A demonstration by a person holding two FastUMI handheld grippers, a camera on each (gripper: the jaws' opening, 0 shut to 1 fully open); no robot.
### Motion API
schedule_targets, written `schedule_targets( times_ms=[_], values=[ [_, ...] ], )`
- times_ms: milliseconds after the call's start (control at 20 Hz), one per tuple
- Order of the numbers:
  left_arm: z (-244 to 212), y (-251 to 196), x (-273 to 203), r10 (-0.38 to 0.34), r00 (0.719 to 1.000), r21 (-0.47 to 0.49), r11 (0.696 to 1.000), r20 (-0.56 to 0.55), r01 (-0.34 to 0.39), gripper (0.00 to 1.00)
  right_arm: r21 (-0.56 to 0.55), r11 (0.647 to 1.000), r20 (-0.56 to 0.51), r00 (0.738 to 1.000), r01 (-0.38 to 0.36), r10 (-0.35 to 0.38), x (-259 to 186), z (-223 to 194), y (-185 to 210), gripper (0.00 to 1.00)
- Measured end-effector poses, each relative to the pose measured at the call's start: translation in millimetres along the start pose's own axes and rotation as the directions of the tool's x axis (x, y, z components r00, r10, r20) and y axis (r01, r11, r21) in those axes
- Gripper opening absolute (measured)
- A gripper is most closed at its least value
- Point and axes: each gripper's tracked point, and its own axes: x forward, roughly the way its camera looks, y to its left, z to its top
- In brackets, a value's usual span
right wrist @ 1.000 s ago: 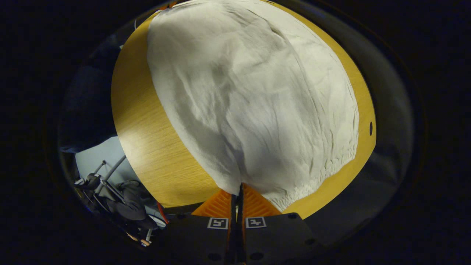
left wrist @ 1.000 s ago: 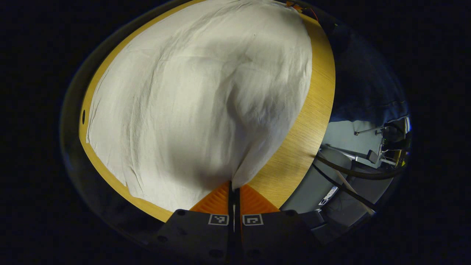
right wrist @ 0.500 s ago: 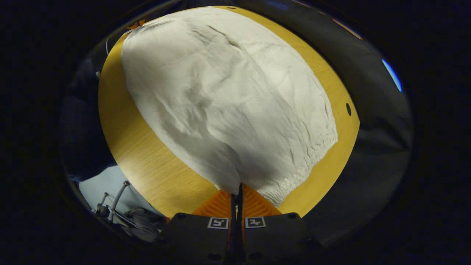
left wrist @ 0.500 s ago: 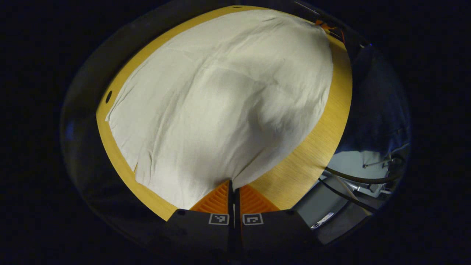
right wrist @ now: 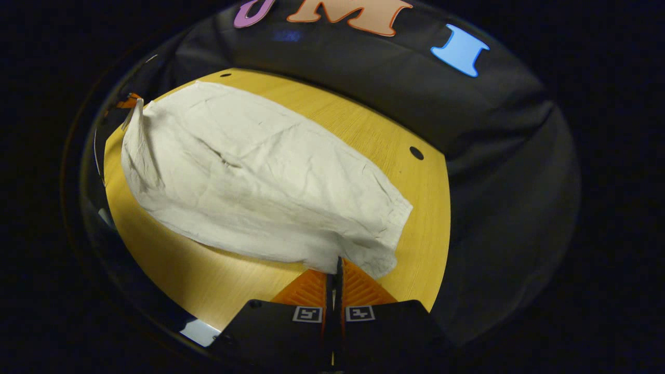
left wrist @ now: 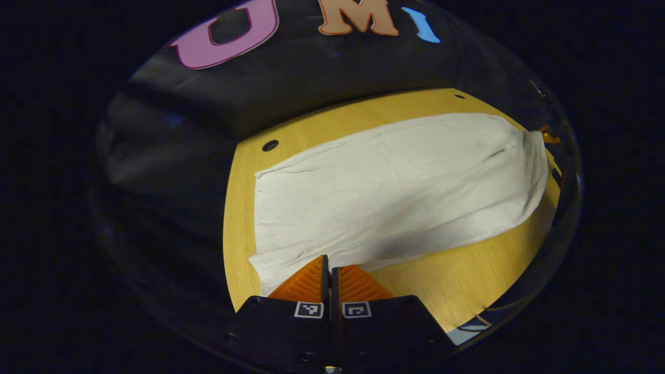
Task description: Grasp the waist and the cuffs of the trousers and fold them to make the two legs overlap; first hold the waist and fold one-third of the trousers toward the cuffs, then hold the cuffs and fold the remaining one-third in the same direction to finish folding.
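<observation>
The white trousers (left wrist: 395, 187) lie stretched lengthwise across the wooden tabletop (left wrist: 467, 280), one end near each short edge. In the left gripper view, the left gripper (left wrist: 326, 259) has its jaws pressed together on the near edge of the cloth at the plain-hemmed end; the other gripper shows far off at the opposite end, by the tabletop's far right corner. The right gripper view shows what the other does not: the gathered, elastic waist (right wrist: 387, 228), where the right gripper (right wrist: 336, 262) has its jaws closed on the cloth's near edge, and the far end lifted into a peak. Round holes (right wrist: 416, 153) mark the tabletop's back corners. The square markers on the grippers carry no readable writing.
</observation>
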Motion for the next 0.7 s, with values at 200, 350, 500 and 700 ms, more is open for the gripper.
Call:
schedule_targets(
  times_ms=[200, 350, 500, 700],
  values=[
    [76, 27, 30, 0.162, 0.978, -0.179, 0.974, 0.133, -0.137, 0.00, 0.130, 0.990, 0.098, 0.993, 0.054, -0.067, 2, 42, -9, 0.02],
    [103, 30, 6, 0.242, 0.950, -0.291, 0.940, 0.198, -0.179, 0.00, 0.213, 0.974, 0.156, 0.981, 0.079, -0.114, 5, 78, -21, 0.02],
    [148, 48, 4, 0.295, 0.926, -0.389, 0.902, 0.235, -0.188, 0.00, 0.279, 0.953, 0.175, 0.969, 0.121, -0.175, 26, 102, -43, 0.02],
    [184, 60, 20, 0.309, 0.925, -0.432, 0.881, 0.222, -0.191, 0.00, 0.419, 0.900, 0.147, 0.970, 0.118, -0.195, 76, 123, -57, 0.02]
  ],
)
